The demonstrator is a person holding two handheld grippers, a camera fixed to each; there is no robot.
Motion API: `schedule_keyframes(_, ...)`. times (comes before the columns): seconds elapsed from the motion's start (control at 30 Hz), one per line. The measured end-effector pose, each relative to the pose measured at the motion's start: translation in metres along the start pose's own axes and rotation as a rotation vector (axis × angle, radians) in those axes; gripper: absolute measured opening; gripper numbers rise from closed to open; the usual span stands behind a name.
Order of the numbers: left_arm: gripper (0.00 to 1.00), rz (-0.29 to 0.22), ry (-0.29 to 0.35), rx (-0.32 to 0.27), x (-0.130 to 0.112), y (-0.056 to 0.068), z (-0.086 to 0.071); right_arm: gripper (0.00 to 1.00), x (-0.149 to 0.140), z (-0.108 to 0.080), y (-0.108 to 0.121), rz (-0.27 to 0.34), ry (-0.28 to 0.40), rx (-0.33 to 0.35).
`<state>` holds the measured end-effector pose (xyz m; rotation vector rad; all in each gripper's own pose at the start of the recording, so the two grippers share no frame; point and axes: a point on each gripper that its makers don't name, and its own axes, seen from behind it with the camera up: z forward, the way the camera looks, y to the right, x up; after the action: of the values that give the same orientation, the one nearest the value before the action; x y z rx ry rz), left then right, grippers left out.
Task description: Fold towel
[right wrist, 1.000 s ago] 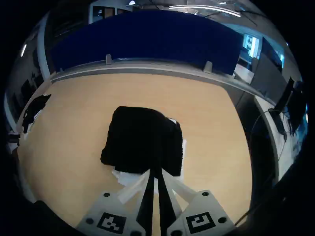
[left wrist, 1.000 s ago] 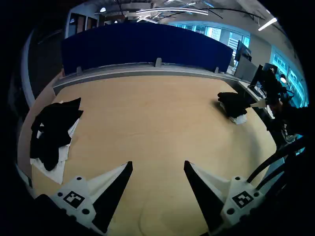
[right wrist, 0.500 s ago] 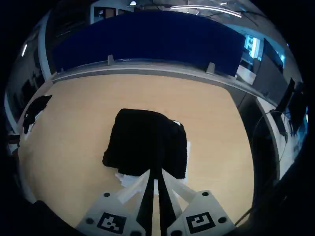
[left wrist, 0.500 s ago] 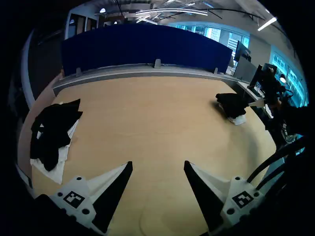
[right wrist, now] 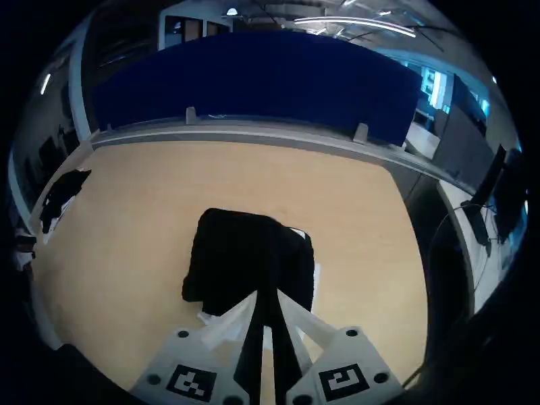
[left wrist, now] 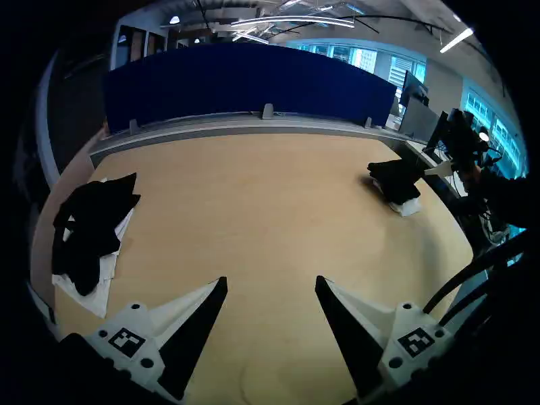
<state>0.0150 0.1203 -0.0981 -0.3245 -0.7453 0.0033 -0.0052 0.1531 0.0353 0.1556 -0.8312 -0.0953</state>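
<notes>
Left gripper view: left gripper (left wrist: 270, 278) hangs over the near edge of the pale wood tabletop (left wrist: 270, 202), fingers spread wide, nothing between them. Far left, near the tabletop's edge, is a loose heap of black and white cloths (left wrist: 91, 229), black mostly on top and white poking out at the bottom. The mid tabletop is bare wood. Far right, near the right edge, is a folded black towel (left wrist: 395, 181) stacked on a white cloth (left wrist: 408, 206). A blue partition (left wrist: 250, 81) runs along the back edge, behind a grey rail.

Right gripper view: the same heap is small at the far left edge, well apart from everything else. At centre, the folded black towel lies flat as a rough rectangle, with the white cloth showing under its near-left corner and along its right side. Right gripper (right wrist: 268, 304) has its fingers pressed together, tips at the towel's near edge and overlapping the black fabric. Black on black, so I cannot tell whether any cloth is caught between them. To the right of the towel is bare tabletop up to the curved edge.
</notes>
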Motion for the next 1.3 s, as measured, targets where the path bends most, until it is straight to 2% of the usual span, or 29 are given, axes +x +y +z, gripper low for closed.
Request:
schedule_keyframes(0.1,0.97,0.002,-0.001,0.002,-0.001,-0.001,-0.001,0.06,-0.015,0.003,0.0,0.017,-0.023,-0.004)
schedule_keyframes(0.3,0.97,0.005,-0.011,0.008,-0.005,-0.002,-0.002,0.06,-0.064,0.02,0.004,0.092,-0.11,-0.023)
schedule_keyframes(0.4,0.97,0.009,-0.016,0.011,-0.007,-0.003,-0.002,0.06,-0.078,0.027,0.003,0.122,-0.127,-0.031)
schedule_keyframes(0.7,0.97,0.015,-0.017,0.01,-0.004,-0.002,0.0,0.06,-0.083,0.035,0.013,0.191,-0.126,-0.063)
schedule_keyframes(0.93,0.97,0.022,-0.02,0.009,-0.004,0.001,0.001,0.07,-0.082,0.036,0.012,0.185,-0.116,-0.072)
schedule_keyframes(1.03,0.97,0.021,-0.02,0.01,-0.004,0.001,0.001,0.12,-0.08,0.032,0.012,0.183,-0.097,-0.079)
schedule_keyframes(1.17,0.97,0.016,-0.019,0.01,-0.004,0.0,0.002,0.35,-0.075,0.023,0.015,0.181,-0.062,-0.096)
schedule_keyframes(1.3,0.97,0.015,-0.018,0.011,-0.002,-0.001,0.003,0.45,-0.071,0.016,0.018,0.18,-0.028,-0.11)
